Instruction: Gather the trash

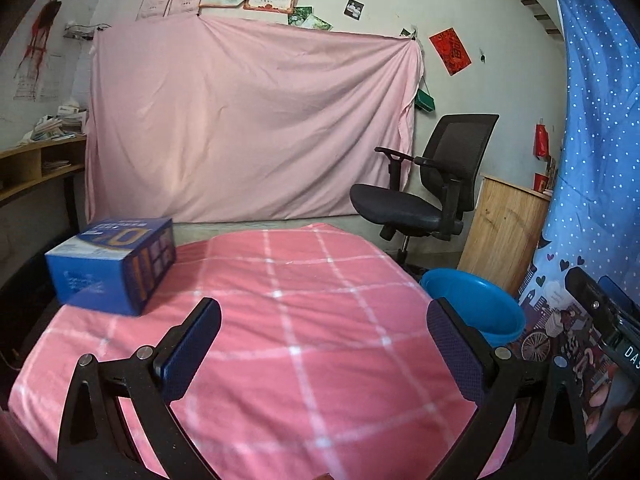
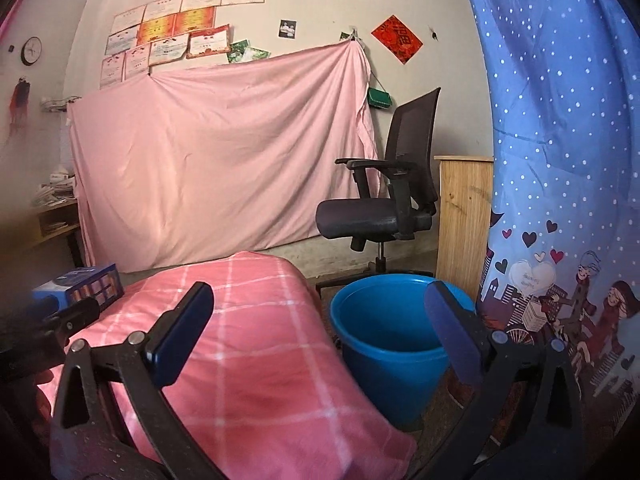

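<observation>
A blue cardboard box [image 1: 114, 266] lies on the far left corner of the table with the pink checked cloth [image 1: 304, 320]; the right wrist view shows the same box [image 2: 80, 286] at its left edge. A blue plastic bucket [image 2: 394, 334] stands on the floor just right of the table, its rim [image 1: 476, 308] also in the left wrist view. My left gripper [image 1: 324, 344] hangs open over the cloth, nothing between its fingers. My right gripper [image 2: 320, 330] is open too, its right finger in front of the bucket, its left finger over the table edge. No loose trash shows on the cloth.
A black office chair [image 2: 384, 208] stands behind the bucket, a wooden cabinet [image 2: 464, 216] beside it. A blue dotted curtain [image 2: 560, 160] hangs at the right. A pink sheet [image 1: 248, 120] covers the back wall. A wooden shelf with papers [image 1: 44, 160] is at the left.
</observation>
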`<state>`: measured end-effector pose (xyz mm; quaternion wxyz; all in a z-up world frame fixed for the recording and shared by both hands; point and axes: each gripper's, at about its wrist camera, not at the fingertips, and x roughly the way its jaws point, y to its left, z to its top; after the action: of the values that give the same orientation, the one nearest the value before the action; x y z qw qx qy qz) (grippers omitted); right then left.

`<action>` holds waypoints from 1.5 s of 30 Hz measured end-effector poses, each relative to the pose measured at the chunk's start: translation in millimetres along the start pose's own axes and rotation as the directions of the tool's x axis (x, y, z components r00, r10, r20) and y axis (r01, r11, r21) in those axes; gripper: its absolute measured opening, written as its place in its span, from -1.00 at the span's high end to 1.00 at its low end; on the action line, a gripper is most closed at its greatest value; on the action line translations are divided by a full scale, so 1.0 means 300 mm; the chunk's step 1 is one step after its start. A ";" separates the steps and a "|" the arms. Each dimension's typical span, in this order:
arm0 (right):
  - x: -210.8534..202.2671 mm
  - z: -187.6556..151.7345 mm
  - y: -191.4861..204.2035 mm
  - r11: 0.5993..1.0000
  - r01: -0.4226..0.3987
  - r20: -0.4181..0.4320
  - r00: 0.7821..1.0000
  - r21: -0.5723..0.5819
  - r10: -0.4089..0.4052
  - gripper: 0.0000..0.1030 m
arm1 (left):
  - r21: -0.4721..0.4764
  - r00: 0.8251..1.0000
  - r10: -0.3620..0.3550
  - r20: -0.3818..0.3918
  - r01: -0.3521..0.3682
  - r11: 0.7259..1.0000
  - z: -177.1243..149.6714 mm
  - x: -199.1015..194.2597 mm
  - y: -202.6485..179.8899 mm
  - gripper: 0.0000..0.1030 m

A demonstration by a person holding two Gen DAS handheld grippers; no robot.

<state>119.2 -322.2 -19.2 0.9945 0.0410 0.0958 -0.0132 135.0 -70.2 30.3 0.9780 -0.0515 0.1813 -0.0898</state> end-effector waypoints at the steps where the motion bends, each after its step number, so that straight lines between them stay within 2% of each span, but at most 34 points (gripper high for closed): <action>1: -0.021 -0.006 0.011 1.000 0.000 0.002 1.000 0.000 0.000 -1.00 | 0.001 1.000 0.003 0.002 -0.003 1.000 -0.010 -0.023 0.005 -0.96; 10: -0.180 -0.094 0.083 1.000 0.000 -0.006 1.000 0.010 0.000 -1.00 | 0.016 0.999 0.025 0.022 -0.025 1.000 -0.093 -0.172 0.042 -0.96; 16: -0.228 -0.146 0.118 1.000 0.003 -0.009 1.000 -0.020 -0.003 -1.00 | 0.038 0.998 0.045 0.051 -0.047 0.998 -0.153 -0.235 0.047 -0.96; 26: -0.274 -0.196 0.148 0.997 0.031 0.023 0.999 -0.075 -0.030 -1.00 | 0.031 0.995 0.073 0.061 -0.075 0.997 -0.215 -0.248 0.076 -0.96; 33: -0.256 -0.209 0.171 0.994 0.017 -0.001 1.000 -0.112 -0.017 -1.00 | 0.035 0.995 0.083 0.062 -0.085 0.996 -0.227 -0.248 0.072 -0.96; 45: -0.249 -0.213 0.163 0.994 0.013 -0.012 1.000 -0.107 -0.014 -1.00 | 0.035 0.994 0.084 0.065 -0.086 0.996 -0.228 -0.248 0.074 -0.96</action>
<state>35.4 -266.7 -63.7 0.9945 -0.0127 0.1029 -0.0146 45.3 -38.8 -10.5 0.9869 -0.0283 0.1507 -0.0499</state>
